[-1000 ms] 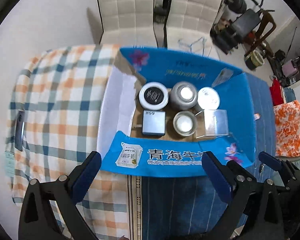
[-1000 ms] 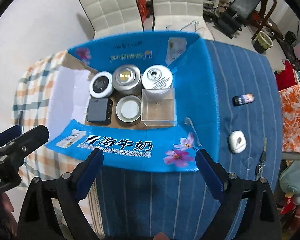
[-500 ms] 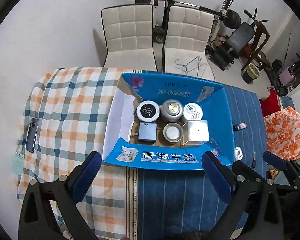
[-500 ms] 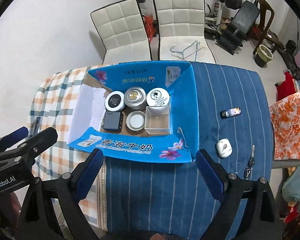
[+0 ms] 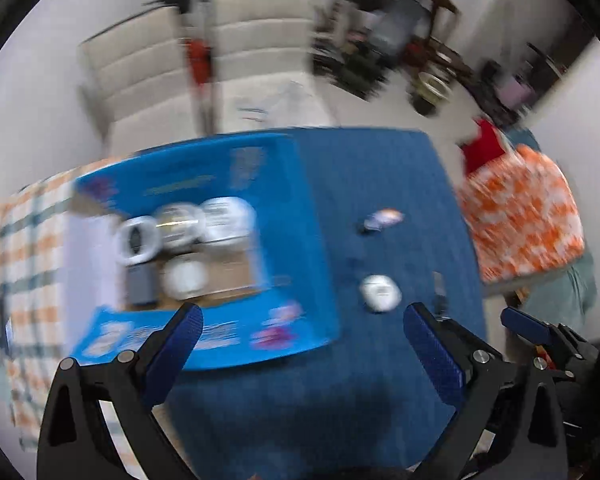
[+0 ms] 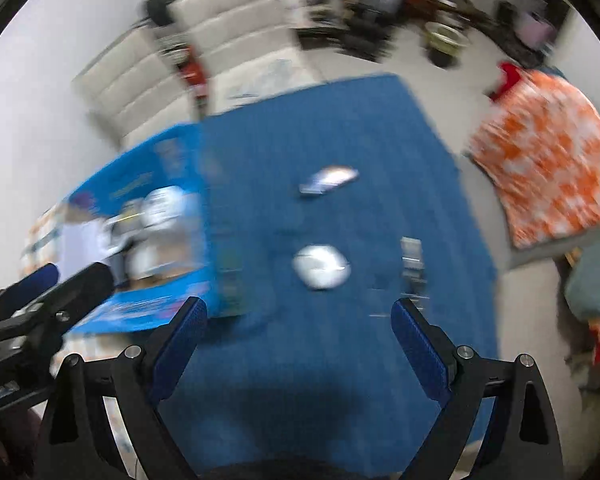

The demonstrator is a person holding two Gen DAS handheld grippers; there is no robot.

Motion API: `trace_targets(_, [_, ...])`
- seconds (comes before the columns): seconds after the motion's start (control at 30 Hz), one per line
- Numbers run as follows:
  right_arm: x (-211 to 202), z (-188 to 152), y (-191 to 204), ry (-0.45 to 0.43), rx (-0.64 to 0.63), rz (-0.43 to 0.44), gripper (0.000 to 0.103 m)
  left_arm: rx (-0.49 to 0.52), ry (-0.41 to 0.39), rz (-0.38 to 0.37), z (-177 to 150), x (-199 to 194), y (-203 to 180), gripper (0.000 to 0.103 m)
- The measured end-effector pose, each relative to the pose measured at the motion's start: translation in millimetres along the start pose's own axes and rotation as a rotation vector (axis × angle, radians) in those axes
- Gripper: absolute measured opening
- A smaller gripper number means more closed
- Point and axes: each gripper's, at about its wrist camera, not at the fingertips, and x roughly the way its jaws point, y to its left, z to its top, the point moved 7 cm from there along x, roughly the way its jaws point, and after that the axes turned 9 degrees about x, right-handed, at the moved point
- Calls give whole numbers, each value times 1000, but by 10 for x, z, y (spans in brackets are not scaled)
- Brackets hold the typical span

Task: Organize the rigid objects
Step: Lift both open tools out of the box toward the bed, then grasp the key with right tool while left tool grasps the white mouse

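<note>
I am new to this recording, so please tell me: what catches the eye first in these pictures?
The open blue box stands out on the left, with round tins packed inside. To its right, on the blue cloth, a white oval case lies loose. Both the left gripper and the right gripper are open and empty above the cloth.

I see two pale padded chairs (image 5: 236, 60) behind the table's far edge, orange-patterned fabric (image 6: 548, 160) past its right edge.

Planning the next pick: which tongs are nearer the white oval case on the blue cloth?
Right, probably. The white oval case sits centred ahead of the right tongs; for the left tongs it lies ahead, toward their right finger.
</note>
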Motion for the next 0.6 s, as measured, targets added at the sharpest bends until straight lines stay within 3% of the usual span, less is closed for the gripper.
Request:
trace_targets(0.13, [359, 176, -874, 53, 139, -55, 95, 67, 76, -39, 141, 565, -639, 103])
trace_targets(0.3, [948, 213, -1586, 119, 238, -83, 95, 77, 215, -24, 88, 1361, -1001, 103])
trace_targets(0.4, [1289, 204, -1704, 165, 252, -86, 92, 51, 288, -25, 6, 1762, -1062, 102])
trace_targets(0.53, [1582, 236, -1676, 187, 224, -83, 89, -22, 359, -29, -63, 2131, -1008, 88])
trace_targets(0.6, [1714, 263, -1616, 195, 202, -88, 86, -39, 390, -12, -99, 2255, -983, 87])
